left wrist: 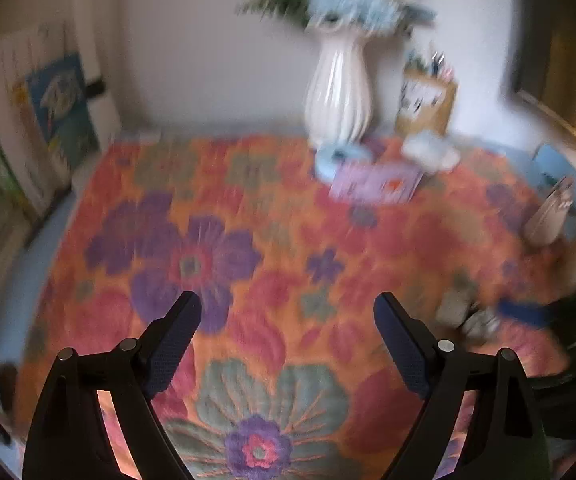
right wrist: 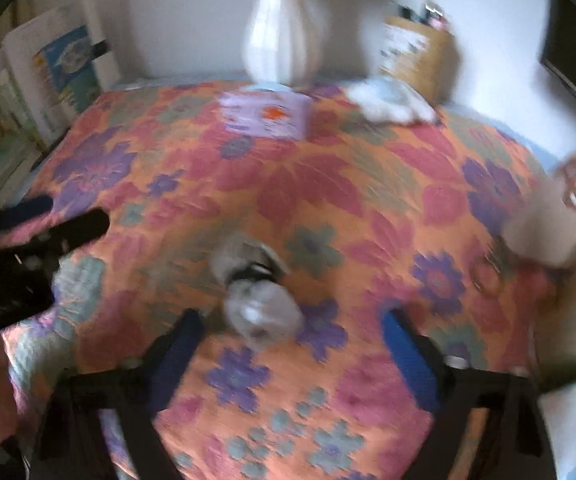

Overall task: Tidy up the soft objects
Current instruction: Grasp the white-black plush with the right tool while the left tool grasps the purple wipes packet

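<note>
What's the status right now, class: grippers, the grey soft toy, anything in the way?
Left gripper open, empty. Right gripper open, grey soft toy just ahead, unheld. Nothing in the way.

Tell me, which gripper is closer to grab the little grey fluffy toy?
Probably the right gripper: the grey toy lies just ahead, between its open fingers. The left gripper has only quilt in front.

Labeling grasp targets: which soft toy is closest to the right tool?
The small grey plush, lying on the floral cloth just ahead of the open right tool. The white plush sits far off by the vase.
</note>
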A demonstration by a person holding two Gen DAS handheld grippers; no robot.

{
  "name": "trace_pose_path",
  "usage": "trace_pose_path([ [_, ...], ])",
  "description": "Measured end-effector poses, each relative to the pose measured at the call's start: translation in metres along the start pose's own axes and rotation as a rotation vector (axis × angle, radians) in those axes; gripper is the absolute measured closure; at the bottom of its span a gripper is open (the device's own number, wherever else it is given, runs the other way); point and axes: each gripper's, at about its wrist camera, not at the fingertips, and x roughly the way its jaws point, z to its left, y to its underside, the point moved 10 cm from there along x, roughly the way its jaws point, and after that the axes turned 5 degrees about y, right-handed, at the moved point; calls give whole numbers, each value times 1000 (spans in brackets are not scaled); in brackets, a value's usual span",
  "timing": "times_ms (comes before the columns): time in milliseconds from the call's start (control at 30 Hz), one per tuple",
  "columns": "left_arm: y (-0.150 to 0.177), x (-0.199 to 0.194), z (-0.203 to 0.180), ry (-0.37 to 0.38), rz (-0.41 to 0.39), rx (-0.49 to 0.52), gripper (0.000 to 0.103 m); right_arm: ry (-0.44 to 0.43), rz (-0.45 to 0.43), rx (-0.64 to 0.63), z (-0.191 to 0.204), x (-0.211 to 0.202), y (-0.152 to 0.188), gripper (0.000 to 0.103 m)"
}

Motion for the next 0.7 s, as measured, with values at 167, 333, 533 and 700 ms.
trace_pose_path([
  [167, -46, 7, -25, 22, -36, 142, 15, 2, -33, -34, 5, 1, -10, 74],
  [333, -79, 66, -34, 125, -22, 126, 16, 3, -51, 42, -27, 1, -6, 74],
  [533, -90, 115, -24, 51, 16, 56, 17, -43, -60, 61, -24, 0, -9, 74],
  [700, -59, 110, -42, 116, 71, 140, 17, -33, -70, 12, -14, -2, -9, 74],
])
